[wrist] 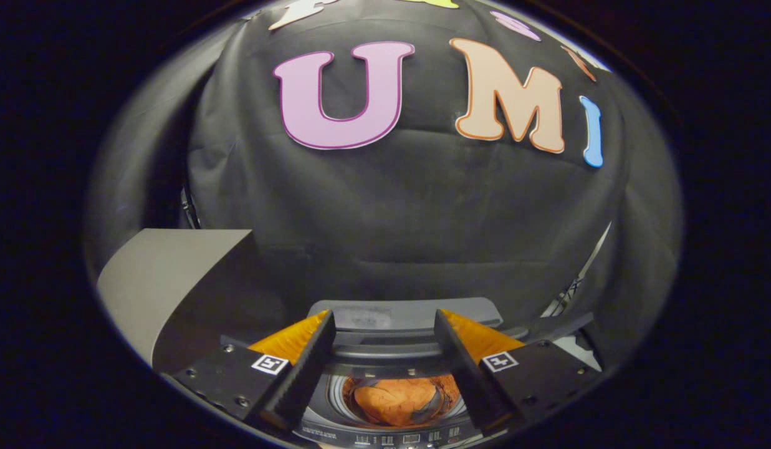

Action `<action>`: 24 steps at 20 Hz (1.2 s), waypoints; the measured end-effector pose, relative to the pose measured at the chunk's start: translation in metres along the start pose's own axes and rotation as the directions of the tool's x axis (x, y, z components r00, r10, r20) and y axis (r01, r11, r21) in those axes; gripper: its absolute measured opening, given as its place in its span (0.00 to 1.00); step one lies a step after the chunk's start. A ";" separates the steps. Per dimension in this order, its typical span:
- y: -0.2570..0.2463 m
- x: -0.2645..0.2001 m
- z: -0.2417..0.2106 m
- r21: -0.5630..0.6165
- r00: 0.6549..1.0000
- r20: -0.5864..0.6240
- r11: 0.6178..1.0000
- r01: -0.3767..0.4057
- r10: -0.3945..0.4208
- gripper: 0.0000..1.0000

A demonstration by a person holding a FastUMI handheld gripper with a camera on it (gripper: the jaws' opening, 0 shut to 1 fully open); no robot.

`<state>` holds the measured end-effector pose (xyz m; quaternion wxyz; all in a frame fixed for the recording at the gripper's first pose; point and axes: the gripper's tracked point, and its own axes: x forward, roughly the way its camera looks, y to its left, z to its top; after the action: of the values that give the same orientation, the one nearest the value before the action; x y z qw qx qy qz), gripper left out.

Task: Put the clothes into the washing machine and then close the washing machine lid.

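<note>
Released gripper [384,337] fingers hover apart above open washing machine [385,430] holding orange clothes [397,399], black cloth wall beyond

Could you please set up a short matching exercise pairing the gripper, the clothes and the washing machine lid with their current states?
Things:
1. gripper
2. clothes
3. washing machine lid

States:
A. raised behind the drum opening
B. open, holding nothing
C. lying inside the drum

Pairs: 1-B, 2-C, 3-A
</note>
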<state>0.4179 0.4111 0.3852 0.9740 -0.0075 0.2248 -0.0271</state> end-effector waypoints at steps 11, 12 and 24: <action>-0.006 -0.009 0.004 0.030 0.999 0.043 1.000 0.003 -0.005 0.97; -0.006 -0.010 0.003 0.030 0.999 0.047 1.000 0.003 -0.004 0.97; -0.039 -0.047 0.016 0.087 0.973 0.229 0.996 0.011 -0.031 0.97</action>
<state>0.3804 0.3754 0.4214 0.9926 0.0283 0.1090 -0.0459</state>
